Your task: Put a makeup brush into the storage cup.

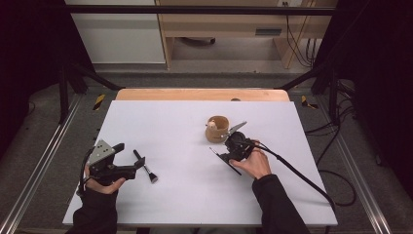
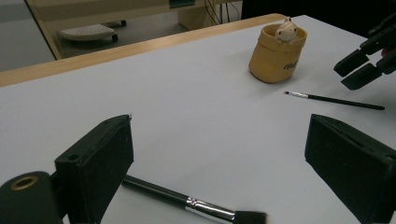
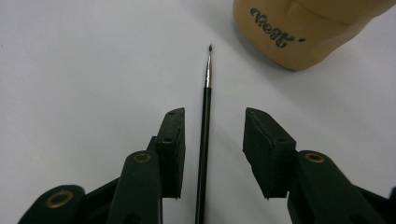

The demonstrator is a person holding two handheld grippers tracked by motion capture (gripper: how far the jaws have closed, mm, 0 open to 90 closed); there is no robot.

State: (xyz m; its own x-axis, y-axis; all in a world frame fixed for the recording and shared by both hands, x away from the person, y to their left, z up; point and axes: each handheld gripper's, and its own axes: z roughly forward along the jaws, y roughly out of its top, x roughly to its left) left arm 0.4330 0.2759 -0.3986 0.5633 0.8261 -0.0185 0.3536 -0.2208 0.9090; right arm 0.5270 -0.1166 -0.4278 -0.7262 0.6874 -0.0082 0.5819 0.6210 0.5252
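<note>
With the thin brush lying flat on the tabletop between my right jaws, nothing is gripped on that side: the right gripper stands parted, pads clear of the handle on both sides. Tip of that brush points toward the tan cup at the upper right of the right gripper view. In the high view the same brush sits right of centre, just below the cup, with the right gripper over it.

Left gripper sits at the lower left of the high view, jaws released and wide. The thick brush lies just beside them; in the left gripper view it crosses the bottom of the frame, bristles toward lower centre, apparently not clamped.

The cup already holds something small and pale poking out of its top; can't tell what it is.

My read on progress: both brushes are on the tabletop, neither is in the cup. If they're meant to go in the cup, that's all still to do: grasp thin brush, lift, drop in, then the thick one.
</note>
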